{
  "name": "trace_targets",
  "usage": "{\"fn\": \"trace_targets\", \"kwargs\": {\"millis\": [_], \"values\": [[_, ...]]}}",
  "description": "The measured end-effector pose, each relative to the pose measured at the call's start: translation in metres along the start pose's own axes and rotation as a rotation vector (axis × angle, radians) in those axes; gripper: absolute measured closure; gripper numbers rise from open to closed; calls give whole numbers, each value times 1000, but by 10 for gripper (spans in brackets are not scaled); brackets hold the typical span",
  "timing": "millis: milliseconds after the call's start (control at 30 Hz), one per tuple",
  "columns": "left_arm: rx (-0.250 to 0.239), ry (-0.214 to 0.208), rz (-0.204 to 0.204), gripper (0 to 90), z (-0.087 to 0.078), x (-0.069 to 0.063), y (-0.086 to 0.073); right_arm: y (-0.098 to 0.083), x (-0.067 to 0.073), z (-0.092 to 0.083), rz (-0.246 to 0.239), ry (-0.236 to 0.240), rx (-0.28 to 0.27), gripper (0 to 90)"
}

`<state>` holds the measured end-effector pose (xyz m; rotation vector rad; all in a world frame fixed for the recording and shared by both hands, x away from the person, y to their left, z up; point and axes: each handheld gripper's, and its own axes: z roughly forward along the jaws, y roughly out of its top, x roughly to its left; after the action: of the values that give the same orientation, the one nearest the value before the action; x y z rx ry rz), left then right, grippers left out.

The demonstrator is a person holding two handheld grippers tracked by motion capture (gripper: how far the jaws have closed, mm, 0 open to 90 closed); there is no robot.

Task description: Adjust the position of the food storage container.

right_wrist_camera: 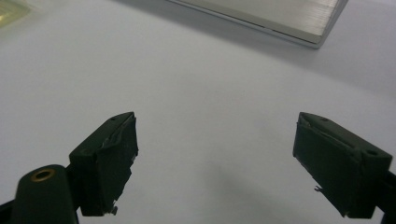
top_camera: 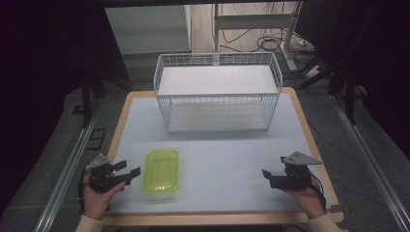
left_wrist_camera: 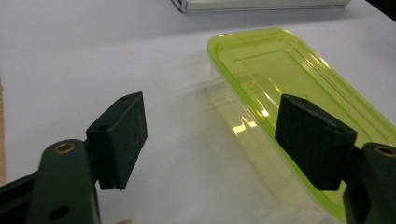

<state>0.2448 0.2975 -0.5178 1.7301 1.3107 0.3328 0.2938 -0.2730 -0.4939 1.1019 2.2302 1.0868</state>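
The lidded green container (top_camera: 162,170) lies flat on the worktop (top_camera: 227,154), near its front left, its long axis running from the person toward the wire basket (top_camera: 217,92) well behind it. The left gripper (top_camera: 129,173) sits just beside its left side, fingers (left_wrist_camera: 119,137) spread apart, nothing between them. The right gripper (top_camera: 266,175) rests well to the right, fingers apart and empty

A bare stretch of table (top_camera: 222,159) lay between the left gripper (top_camera: 129,170) and the right gripper (top_camera: 267,176), open for either to cross. The green box (top_camera: 162,170) sat just beside the left gripper, blocking its way toward the middle. The wire basket (top_camera: 217,92) closed off the far side, with open strips of table at either end.
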Motion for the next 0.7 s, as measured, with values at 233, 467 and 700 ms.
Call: {"fn": "trace_targets", "kwargs": {"millis": [233, 467, 700], "values": [[16, -5, 23, 325, -9, -9, 2, 2, 5, 3, -27, 0, 11, 142], [89, -9, 64, 690, -12, -13, -3, 2, 4, 3, -25, -3, 16, 145], [137, -29, 52, 888, -12, -18, -17, 2, 5, 3, -27, -5, 17, 145]]}}
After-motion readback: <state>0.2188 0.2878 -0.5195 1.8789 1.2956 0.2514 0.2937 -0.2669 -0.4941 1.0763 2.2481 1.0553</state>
